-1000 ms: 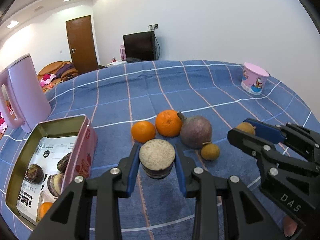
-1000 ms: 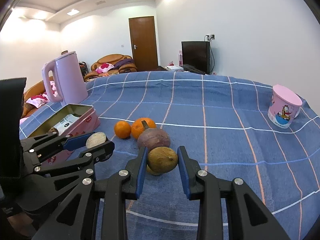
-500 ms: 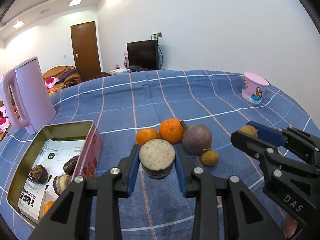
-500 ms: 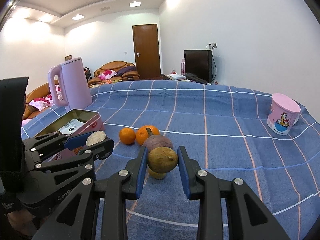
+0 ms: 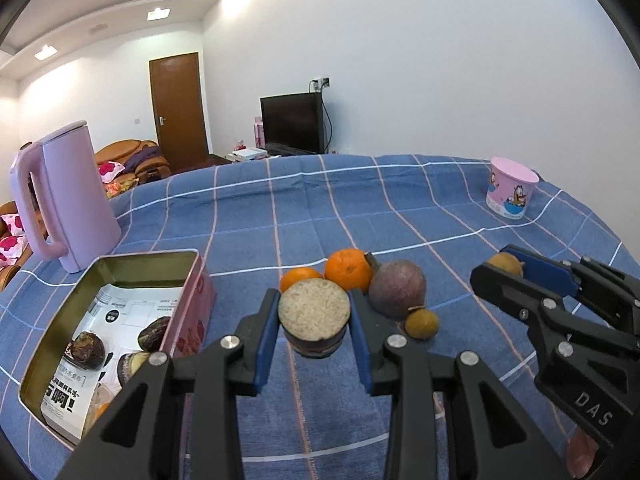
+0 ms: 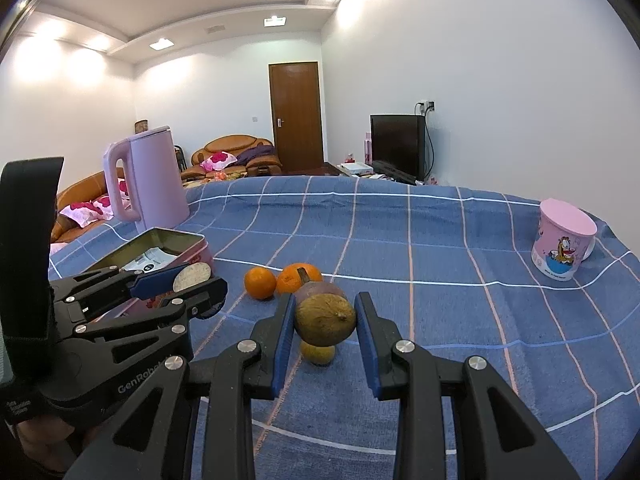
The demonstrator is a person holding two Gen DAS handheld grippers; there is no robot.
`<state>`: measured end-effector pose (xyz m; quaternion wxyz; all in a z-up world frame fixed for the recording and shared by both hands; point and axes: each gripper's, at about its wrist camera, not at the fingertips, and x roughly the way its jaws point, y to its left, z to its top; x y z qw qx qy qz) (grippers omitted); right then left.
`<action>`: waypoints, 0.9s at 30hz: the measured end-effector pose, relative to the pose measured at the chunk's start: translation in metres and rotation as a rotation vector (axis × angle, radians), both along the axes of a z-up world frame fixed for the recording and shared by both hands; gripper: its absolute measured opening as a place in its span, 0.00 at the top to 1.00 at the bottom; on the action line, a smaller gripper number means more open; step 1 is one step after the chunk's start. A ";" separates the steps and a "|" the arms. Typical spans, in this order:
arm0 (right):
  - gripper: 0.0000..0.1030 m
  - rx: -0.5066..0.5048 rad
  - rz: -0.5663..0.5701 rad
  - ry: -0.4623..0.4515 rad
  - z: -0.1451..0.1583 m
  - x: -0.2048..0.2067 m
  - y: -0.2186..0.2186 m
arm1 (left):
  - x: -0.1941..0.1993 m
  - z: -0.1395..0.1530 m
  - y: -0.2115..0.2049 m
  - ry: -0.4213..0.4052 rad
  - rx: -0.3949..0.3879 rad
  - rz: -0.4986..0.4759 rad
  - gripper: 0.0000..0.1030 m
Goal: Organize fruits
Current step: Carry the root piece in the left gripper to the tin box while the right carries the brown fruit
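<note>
Left hand-held gripper [image 5: 314, 320] clamps halved fruit [image 5: 314, 318] — right hand-held gripper [image 6: 325, 326] clamps brown fruit [image 6: 325, 320].

Purple fruit [image 6: 320, 289]: mostly hidden behind right gripper's [image 6: 325, 322] held brown fruit [image 6: 325, 319]. Tin [image 5: 64, 320] contents: partly cut off left of left gripper [image 5: 314, 320].

A woven blue checked cloth [image 5: 400, 208] is spread matt over the table. The tin box [image 5: 120, 264] at nine o'clock is seen as brushed, dull-gold metal inside, lined with printed paper [image 5: 116, 312]. The halved fruit [image 5: 314, 312] shows a grainy, rough cut face. Smooth glossy plastic is seen on the pink kettle [image 5: 68, 196].
</note>
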<state>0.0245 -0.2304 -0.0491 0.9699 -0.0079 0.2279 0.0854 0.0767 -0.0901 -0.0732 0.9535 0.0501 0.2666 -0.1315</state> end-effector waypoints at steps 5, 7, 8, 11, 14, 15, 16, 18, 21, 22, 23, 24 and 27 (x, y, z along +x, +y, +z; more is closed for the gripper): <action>0.69 0.002 0.002 -0.010 0.001 -0.002 0.000 | -0.003 0.001 0.002 -0.017 -0.005 0.010 0.65; 0.69 0.003 0.002 -0.018 0.002 -0.004 0.000 | -0.004 0.002 0.003 -0.026 -0.006 0.014 0.65; 0.69 0.004 0.003 -0.021 0.002 -0.004 -0.001 | -0.005 0.002 0.003 -0.031 -0.007 0.017 0.65; 0.69 0.004 0.003 -0.028 0.002 -0.006 -0.001 | -0.007 0.004 0.003 -0.045 -0.006 0.022 0.65; 0.69 0.005 0.002 -0.037 0.003 -0.007 -0.002 | -0.008 0.004 0.004 -0.055 -0.006 0.025 0.65; 0.69 0.005 0.003 -0.041 0.003 -0.007 -0.002 | -0.008 0.005 0.004 -0.057 -0.006 0.026 0.65; 0.69 0.005 0.004 -0.043 0.003 -0.008 -0.002 | -0.008 0.005 0.004 -0.059 -0.006 0.028 0.65; 0.69 0.003 0.003 -0.049 0.004 -0.009 -0.001 | -0.009 0.005 0.004 -0.064 -0.007 0.030 0.65; 0.69 0.001 0.004 -0.059 0.004 -0.011 -0.001 | -0.011 0.006 0.005 -0.077 -0.008 0.036 0.65; 0.69 0.000 0.004 -0.062 0.004 -0.011 -0.001 | -0.012 0.007 0.005 -0.082 -0.009 0.038 0.65; 0.69 -0.001 0.004 -0.065 0.005 -0.012 -0.001 | -0.013 0.007 0.006 -0.087 -0.011 0.039 0.65; 0.69 -0.001 0.005 -0.068 0.005 -0.012 -0.001 | -0.014 0.007 0.006 -0.092 -0.012 0.042 0.65; 0.69 -0.002 0.006 -0.078 0.005 -0.014 0.000 | -0.017 0.009 0.008 -0.109 -0.015 0.051 0.65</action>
